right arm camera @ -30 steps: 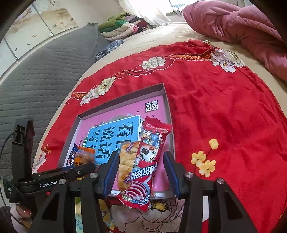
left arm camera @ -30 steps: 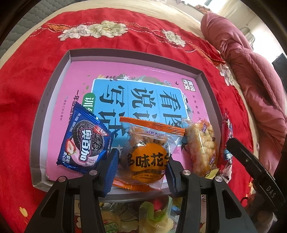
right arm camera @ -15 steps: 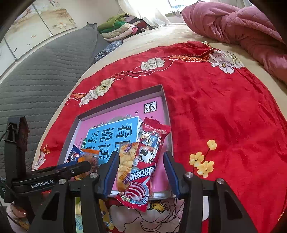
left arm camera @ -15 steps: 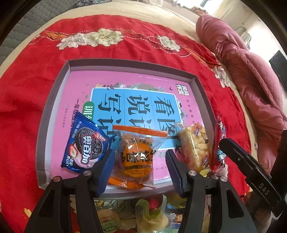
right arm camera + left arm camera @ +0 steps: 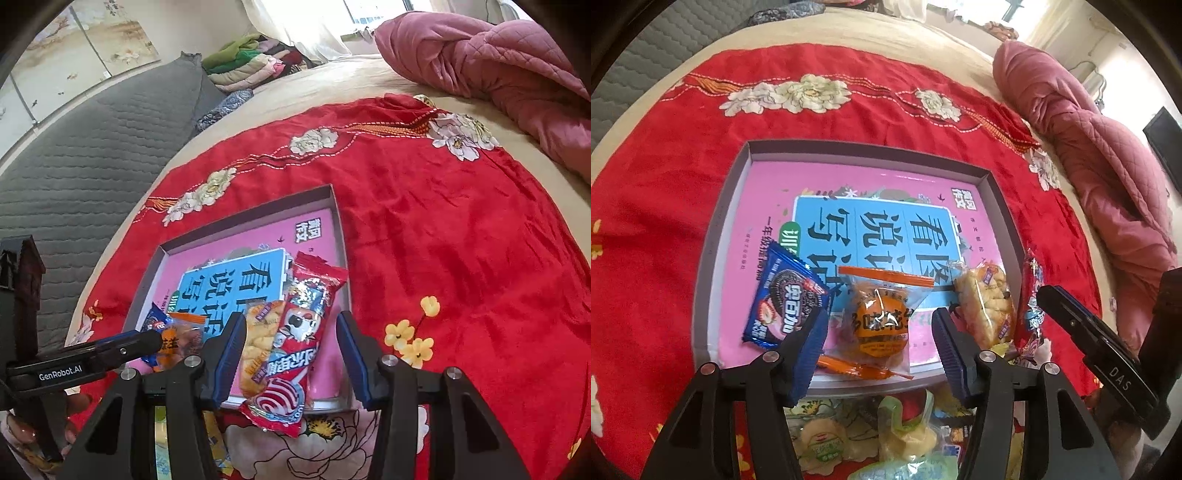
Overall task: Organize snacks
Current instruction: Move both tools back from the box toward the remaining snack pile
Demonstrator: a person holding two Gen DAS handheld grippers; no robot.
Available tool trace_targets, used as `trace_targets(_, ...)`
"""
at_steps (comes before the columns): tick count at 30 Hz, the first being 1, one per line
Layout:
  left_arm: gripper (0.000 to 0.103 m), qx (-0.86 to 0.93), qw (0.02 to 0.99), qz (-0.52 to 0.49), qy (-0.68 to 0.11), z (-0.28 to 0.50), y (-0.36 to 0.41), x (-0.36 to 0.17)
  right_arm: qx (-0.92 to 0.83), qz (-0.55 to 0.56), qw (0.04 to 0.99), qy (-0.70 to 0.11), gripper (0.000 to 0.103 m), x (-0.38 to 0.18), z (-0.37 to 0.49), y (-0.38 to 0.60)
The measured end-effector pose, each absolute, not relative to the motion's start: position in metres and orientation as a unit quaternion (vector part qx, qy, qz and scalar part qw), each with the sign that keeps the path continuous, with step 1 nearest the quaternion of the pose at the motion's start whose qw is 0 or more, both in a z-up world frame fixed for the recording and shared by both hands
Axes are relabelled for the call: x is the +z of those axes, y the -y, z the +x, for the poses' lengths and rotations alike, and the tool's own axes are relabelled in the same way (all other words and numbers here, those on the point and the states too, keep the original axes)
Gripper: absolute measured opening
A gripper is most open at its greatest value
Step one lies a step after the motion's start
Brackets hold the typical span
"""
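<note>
A shallow grey box with a pink book cover inside lies on the red cloth. Along its near side sit a blue Oreo pack, an orange pastry pack and a clear pack of yellow crisps. My left gripper hovers over the orange pack, open, with its pads clear of the wrapper. A red snack pack lies over the box's near rim by the right corner. My right gripper straddles the red pack, open, and pink shows between pack and right finger.
Several loose snack packs lie on the cloth just in front of the box. A pink quilt is bunched at the right. A grey quilted cushion and folded clothes lie beyond. A hand holds the left gripper.
The left jaws spread off the orange pack and the gripper drew up and back; the pack stays in the box. The right gripper and red pack have not moved.
</note>
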State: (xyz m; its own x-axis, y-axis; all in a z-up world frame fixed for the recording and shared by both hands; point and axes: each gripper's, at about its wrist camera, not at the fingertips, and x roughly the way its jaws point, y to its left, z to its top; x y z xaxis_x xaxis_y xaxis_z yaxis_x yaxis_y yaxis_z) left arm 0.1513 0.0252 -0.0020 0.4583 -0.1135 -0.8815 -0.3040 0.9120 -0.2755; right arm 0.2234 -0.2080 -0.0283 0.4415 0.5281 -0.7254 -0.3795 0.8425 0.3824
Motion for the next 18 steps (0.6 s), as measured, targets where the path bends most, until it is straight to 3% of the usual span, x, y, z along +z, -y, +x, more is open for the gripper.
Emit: trace_targets(18, 0.061, 0.075, 0.837, -0.213, -0.498, 0.132, -0.041, 0.02, 0.279, 0.088, 0.849, -0.441, 0.05, -0.016, 0.218, 0.209)
